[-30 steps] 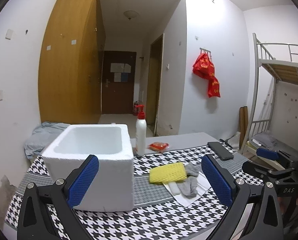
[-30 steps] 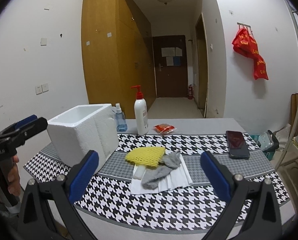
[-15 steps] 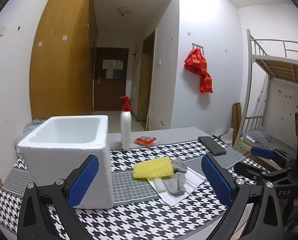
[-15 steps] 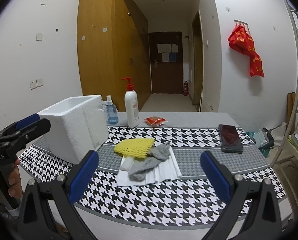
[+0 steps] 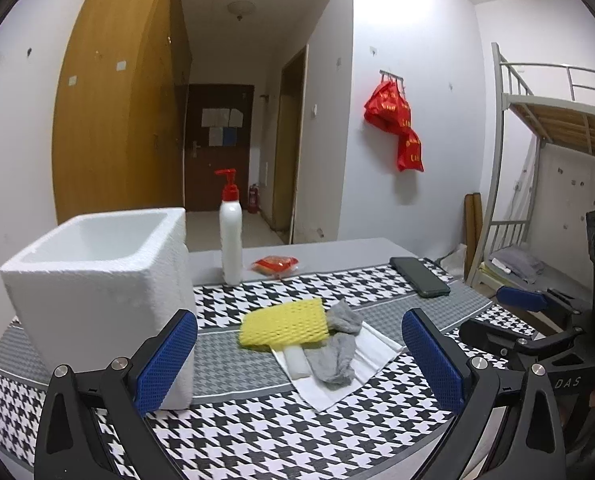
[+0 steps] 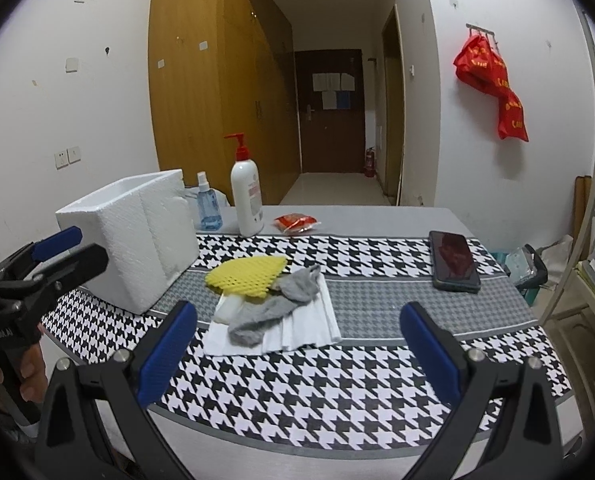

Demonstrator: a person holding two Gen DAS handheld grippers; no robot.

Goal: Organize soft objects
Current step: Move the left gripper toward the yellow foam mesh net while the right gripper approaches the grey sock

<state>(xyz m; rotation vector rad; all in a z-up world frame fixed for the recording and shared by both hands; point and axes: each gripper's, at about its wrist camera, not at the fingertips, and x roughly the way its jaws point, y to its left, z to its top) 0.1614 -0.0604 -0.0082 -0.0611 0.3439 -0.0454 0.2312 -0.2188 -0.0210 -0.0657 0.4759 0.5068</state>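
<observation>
A yellow foam net point(image 5: 283, 323) point(image 6: 246, 277), a grey sock point(image 5: 337, 350) point(image 6: 281, 302) and a small white piece point(image 5: 296, 361) point(image 6: 228, 308) lie on a folded white cloth point(image 5: 371, 354) point(image 6: 309, 326) in the middle of the houndstooth table. An open white foam box point(image 5: 97, 280) point(image 6: 137, 232) stands to their left. My left gripper point(image 5: 299, 360) is open, back from the pile near the table's front edge beside the box. My right gripper point(image 6: 297, 354) is open too, hovering in front of the cloth. Both hold nothing.
A white pump bottle point(image 5: 230, 236) point(image 6: 246, 196), a blue spray bottle point(image 6: 207, 204) and a red packet point(image 5: 275, 266) point(image 6: 296, 223) stand at the back. A black phone point(image 5: 419, 282) point(image 6: 453, 260) lies at the right. A hand point(image 6: 21, 372) holds the left gripper. A bunk bed point(image 5: 537, 184) stands right of the table.
My left gripper has swung right and dropped lower, so the box slid left in its view. My right gripper has eased closer to the pile. Nothing on the table moved.
</observation>
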